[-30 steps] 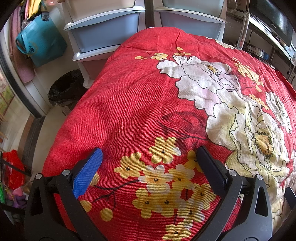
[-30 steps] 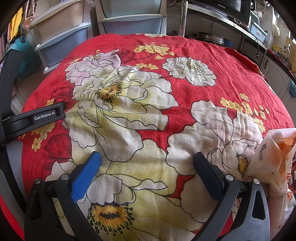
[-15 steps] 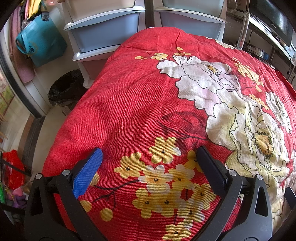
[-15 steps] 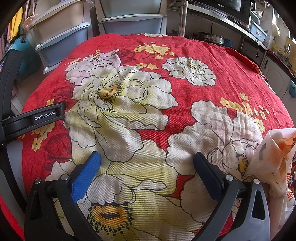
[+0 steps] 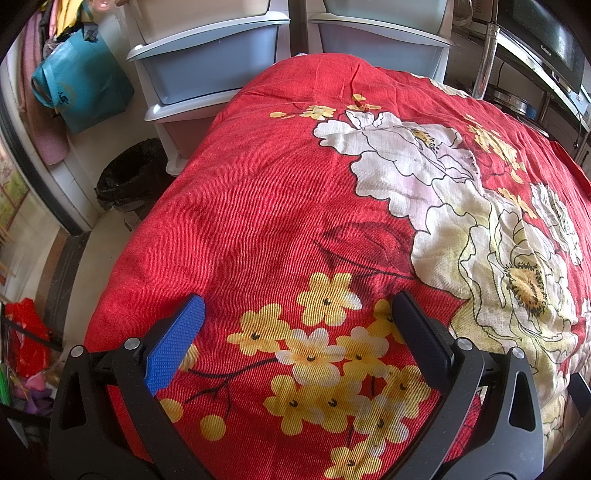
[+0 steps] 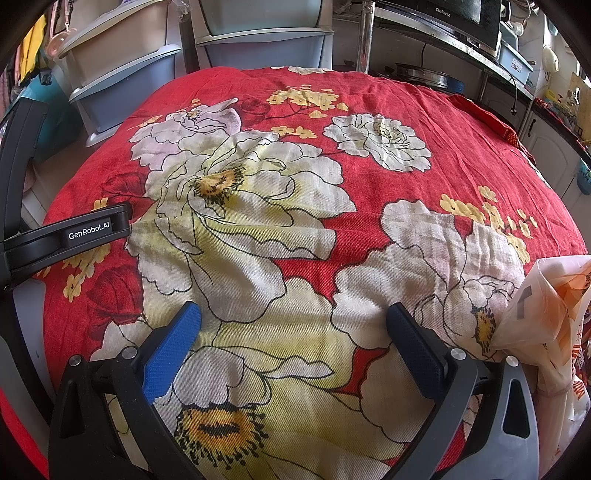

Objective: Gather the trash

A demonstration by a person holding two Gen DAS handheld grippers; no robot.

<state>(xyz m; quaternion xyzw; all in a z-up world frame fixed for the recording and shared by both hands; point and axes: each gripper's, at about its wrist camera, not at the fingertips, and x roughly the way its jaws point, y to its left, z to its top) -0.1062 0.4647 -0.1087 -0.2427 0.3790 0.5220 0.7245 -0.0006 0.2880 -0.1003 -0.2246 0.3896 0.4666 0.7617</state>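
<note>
A round table carries a red cloth (image 5: 266, 206) printed with big white and yellow flowers, shown again in the right wrist view (image 6: 369, 236). My left gripper (image 5: 297, 317) hovers open over its near left part, nothing between the fingers. My right gripper (image 6: 293, 325) is open too, above the cloth's middle, empty. A crumpled white and orange plastic bag (image 6: 554, 317) lies at the table's right edge, just right of my right gripper. A bin lined with a black bag (image 5: 129, 177) stands on the floor left of the table. The left gripper's black body (image 6: 62, 236) shows at the left of the right wrist view.
Grey and pink plastic drawer units (image 5: 210, 70) stand behind the table. A teal bag (image 5: 81, 85) hangs on the left wall. A metal rack with a microwave (image 6: 461, 14) and pans is at the back right. Red bags (image 5: 26, 332) lie on the floor at left.
</note>
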